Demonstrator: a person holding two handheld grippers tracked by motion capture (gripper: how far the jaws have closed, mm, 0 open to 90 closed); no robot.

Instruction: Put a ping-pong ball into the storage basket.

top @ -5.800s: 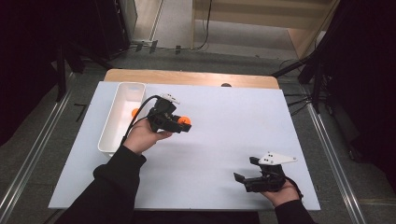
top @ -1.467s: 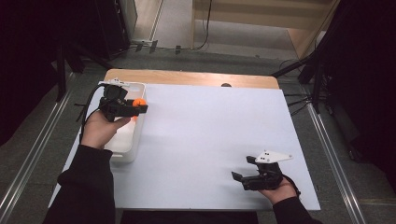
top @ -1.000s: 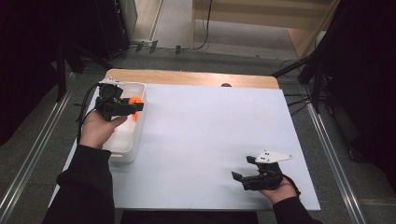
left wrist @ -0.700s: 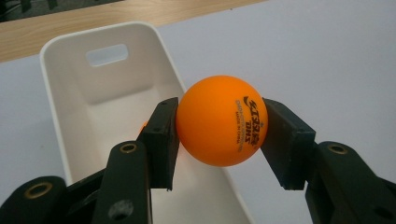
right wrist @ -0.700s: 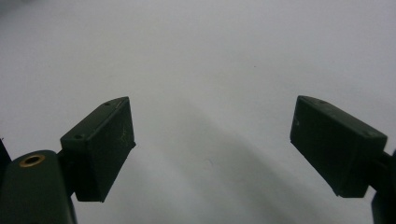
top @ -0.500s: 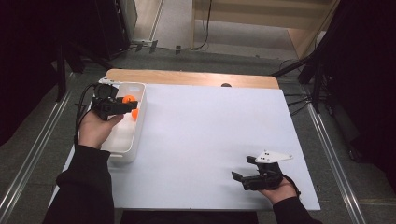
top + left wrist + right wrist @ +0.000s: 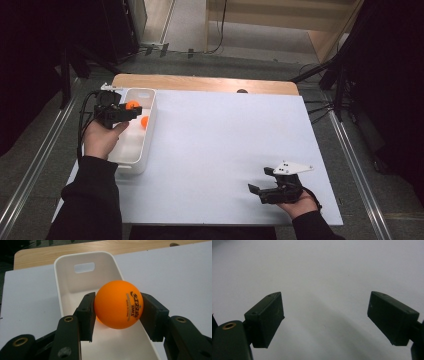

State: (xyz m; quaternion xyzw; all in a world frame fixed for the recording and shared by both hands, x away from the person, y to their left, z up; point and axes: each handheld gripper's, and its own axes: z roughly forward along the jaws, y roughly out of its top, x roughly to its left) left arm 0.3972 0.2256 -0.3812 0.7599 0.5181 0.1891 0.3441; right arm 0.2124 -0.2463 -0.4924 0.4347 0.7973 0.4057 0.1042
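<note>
An orange ping-pong ball (image 7: 118, 304) with dark print sits pinched between the black pads of my left gripper (image 7: 117, 315), which is shut on it. In the high view that gripper (image 7: 129, 109) holds the ball (image 7: 133, 104) just above the far part of a long white tray (image 7: 134, 167) at the table's left edge. A second orange ball (image 7: 145, 121) lies inside the tray, by its right wall. The tray's far end has a handle slot (image 7: 84, 267). My right gripper (image 7: 260, 192) rests near the front right of the table, jaws wide apart (image 7: 325, 317), nothing between them.
A white sheet (image 7: 225, 150) covers the table, with a wooden strip (image 7: 200, 82) showing along its far edge. A small dark spot (image 7: 242, 91) sits on that far edge. Dark floor and metal rails surround the table.
My left hand has drifted a little toward the near side over the tray, still gripping the ball. The right hand has stayed where it was.
</note>
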